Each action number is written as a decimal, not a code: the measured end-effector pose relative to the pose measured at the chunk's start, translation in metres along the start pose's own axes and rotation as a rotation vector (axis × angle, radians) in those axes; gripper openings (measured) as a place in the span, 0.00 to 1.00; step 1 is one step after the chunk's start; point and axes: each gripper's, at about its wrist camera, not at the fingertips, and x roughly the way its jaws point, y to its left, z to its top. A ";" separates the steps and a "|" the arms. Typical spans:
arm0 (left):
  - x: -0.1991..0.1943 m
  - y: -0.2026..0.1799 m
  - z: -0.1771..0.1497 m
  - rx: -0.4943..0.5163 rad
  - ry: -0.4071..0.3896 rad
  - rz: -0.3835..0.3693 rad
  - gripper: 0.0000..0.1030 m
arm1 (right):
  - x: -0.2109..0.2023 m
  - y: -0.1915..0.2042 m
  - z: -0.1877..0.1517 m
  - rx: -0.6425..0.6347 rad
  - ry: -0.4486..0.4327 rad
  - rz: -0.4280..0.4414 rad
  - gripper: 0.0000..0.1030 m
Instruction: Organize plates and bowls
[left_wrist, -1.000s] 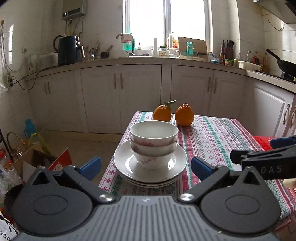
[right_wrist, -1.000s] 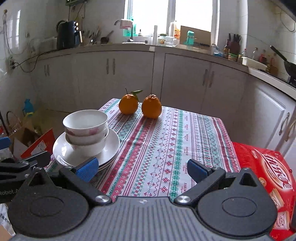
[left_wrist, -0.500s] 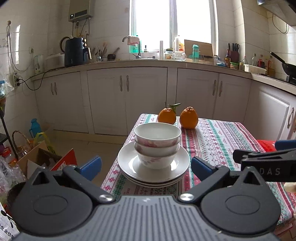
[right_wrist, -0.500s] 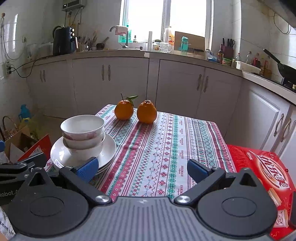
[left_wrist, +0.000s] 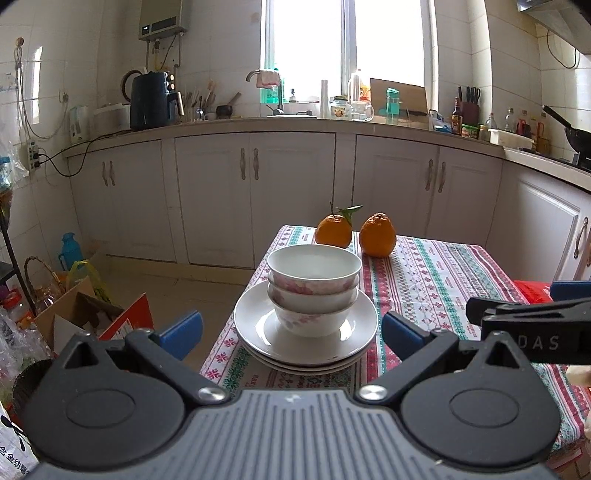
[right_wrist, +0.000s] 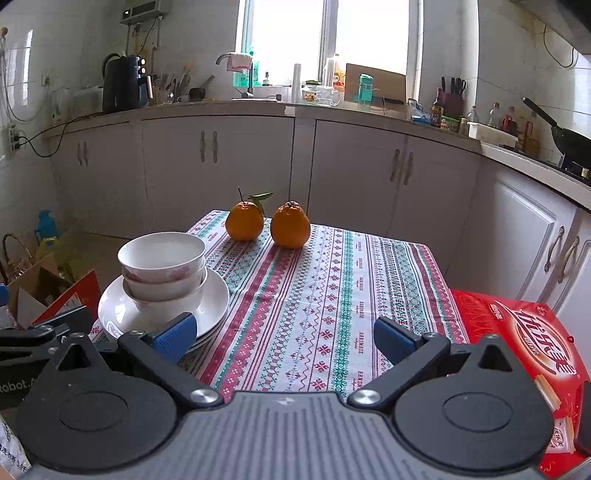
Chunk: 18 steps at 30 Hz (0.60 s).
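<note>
Three nested bowls (left_wrist: 314, 291) on three stacked plates (left_wrist: 306, 343), two oranges (right_wrist: 267, 223) behind, both hand-held grippers, left (left_wrist: 291, 330) and right (right_wrist: 284, 339), spread wide, empty.

My left gripper (left_wrist: 291, 332) hangs wide open and empty before three nested bowls (left_wrist: 314, 291) on stacked white plates (left_wrist: 255, 325) at the near corner of a patterned tablecloth (left_wrist: 436, 273), two oranges (left_wrist: 377, 235) behind, my right gripper (left_wrist: 532, 325) alongside.
</note>
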 end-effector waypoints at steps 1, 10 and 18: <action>0.000 0.000 0.000 0.001 0.001 0.001 0.99 | 0.000 0.000 0.000 -0.001 -0.001 -0.001 1.00; 0.002 -0.002 0.000 -0.004 0.011 0.003 0.99 | 0.001 -0.001 -0.001 0.001 -0.002 -0.005 1.00; 0.002 -0.003 0.001 -0.002 0.011 0.010 0.99 | 0.001 -0.001 0.000 0.002 -0.001 -0.008 1.00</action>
